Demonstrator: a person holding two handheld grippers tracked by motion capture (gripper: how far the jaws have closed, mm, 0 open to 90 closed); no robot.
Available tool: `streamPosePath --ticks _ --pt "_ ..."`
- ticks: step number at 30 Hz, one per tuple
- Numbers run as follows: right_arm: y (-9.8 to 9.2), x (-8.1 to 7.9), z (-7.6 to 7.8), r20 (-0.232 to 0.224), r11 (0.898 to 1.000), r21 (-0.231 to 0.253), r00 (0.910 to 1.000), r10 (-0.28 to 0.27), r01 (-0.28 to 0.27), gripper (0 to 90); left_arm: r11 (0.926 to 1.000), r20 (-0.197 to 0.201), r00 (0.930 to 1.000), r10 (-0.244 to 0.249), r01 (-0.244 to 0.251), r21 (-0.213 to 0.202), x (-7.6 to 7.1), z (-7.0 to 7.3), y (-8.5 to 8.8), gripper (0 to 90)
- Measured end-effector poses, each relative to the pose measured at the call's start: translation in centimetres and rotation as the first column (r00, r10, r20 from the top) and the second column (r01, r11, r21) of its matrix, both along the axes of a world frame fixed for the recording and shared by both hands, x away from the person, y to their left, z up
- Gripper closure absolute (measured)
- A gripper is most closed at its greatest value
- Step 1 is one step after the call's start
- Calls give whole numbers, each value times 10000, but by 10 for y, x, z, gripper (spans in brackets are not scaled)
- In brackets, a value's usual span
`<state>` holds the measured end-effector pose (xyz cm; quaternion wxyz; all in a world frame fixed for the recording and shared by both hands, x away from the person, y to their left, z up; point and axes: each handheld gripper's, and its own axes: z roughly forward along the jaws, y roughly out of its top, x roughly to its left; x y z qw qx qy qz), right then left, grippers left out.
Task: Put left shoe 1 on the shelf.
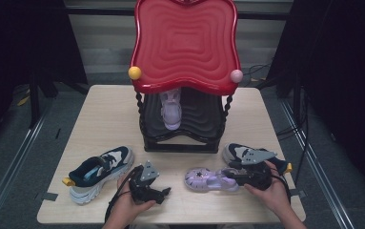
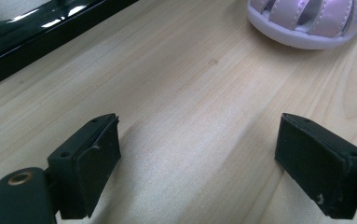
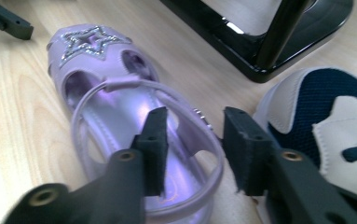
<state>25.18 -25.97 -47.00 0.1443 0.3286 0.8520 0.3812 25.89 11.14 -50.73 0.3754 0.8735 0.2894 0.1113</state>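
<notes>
Left sneaker (image 1: 99,172): it is lying on the left side of the wooden table (image 1: 104,114), just beside the left gripper, not touching it.
Left gripper (image 1: 163,193): a hand is holding it low over the table. Its jaws are standing wide apart with bare wood between them. It is gripping nothing.
Shoe rack (image 1: 180,138): it is standing at the middle back of the table. It is black, with a wavy red top. A second purple sandal (image 1: 171,109) is sitting on its lower shelf.
Purple sandal (image 3: 120,121): it is lying on the table in front of the rack, between the two grippers. Its star toe is pointing at the left gripper. In the left gripper view its toe is sitting ahead of the jaws, well apart from them.
Right gripper (image 3: 192,140): a hand is holding it over the heel end of the purple sandal. Its jaws are standing a narrow way apart, one on each side of the sandal's thin side strap. The pads are not pinching the strap.
Right sneaker (image 3: 325,121): it is lying just beside the purple sandal, close to the right gripper's outer jaw.
</notes>
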Motion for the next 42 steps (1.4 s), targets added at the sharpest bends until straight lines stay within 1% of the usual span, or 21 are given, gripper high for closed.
streamPosePath --ticks 2,4,6,10,13,14,16,18,20,23,25,27,29,31,32,33,34,36,38,39,42 --pt "-2 0 1 -75 10000 68 10000 -51 52 698 10000 -4 10000 3 -3 0 0 0 0 133" --pt "-4 -1 2 -130 10000 88 9999 -19 20 736 10000 2 10000 -1 1 0 0 0 0 133" --pt "-5 -4 3 -136 10000 -45 9999 39 -40 763 10000 0 10000 0 0 -1 0 0 0 133" --pt "-5 -12 5 -272 10000 91 9996 -27 30 778 10000 -2 10000 1 -1 -4 0 0 0 133" --pt "-6 -17 6 -584 9991 407 9983 -63 87 750 10000 2 10000 -1 1 -1 0 0 0 133" --pt "-7 -19 6 -583 9990 446 9983 -9 35 739 10000 0 10000 5 -5 -8 0 0 0 133" --pt "-6 -22 6 -471 9996 275 9989 17 -5 696 10000 -1 10000 4 -4 -7 0 0 0 133" --pt "-5 -21 5 -394 9993 361 9992 24 -10 604 10000 -2 10000 6 -6 -3 0 0 0 133" --pt "-4 -20 5 -213 9997 247 9998 -22 27 544 10000 -4 10000 8 -8 -5 0 0 0 133" --pt "-1 -17 5 -117 9998 199 9999 28 -25 487 10000 32 10000 2 -3 24 0 0 0 133" --pt "2 -15 6 -7 9999 8 9999 102 -102 469 10000 25 10000 8 -8 20 0 0 0 133" --pt "3 -13 7 -32 9999 86 9999 112 -111 461 10000 6 10000 0 0 5 0 0 0 133" --pt "4 -9 7 -56 9999 36 9999 146 -146 462 10000 15 10000 5 -5 9 0 0 0 133" --pt "6 -6 4 -127 9996 40 9996 266 -265 484 10000 28 10000 4 -4 26 0 0 0 133" --pt "7 -5 3 -105 9998 -18 9997 209 -209 500 10000 28 10000 -2 2 23 0 0 0 133" --pt "7 -4 2 -150 9998 32 9997 213 -212 529 10000 -3 10000 0 0 -6 0 0 0 133" --pt "8 -3 1 -181 9998 51 9997 190 -189 536 10000 29 10000 -2 2 23 0 0 0 133" --pt "9 -2 -1 -260 9999 106 9996 101 -98 594 10000 28 10000 -2 2 23 0 0 0 133" --pt "10 -2 -2 -199 9998 158 9997 125 -122 658 10000 14 10000 8 -8 11 0 0 0 133" --pt "11 -3 -2 -208 9997 195 9997 125 -121 659 10000 27 10000 4 -4 26 0 0 0 133" --pt "12 -4 0 -176 9999 34 9998 106 -105 699 10000 30 10000 2 -2 28 0 0 0 133"
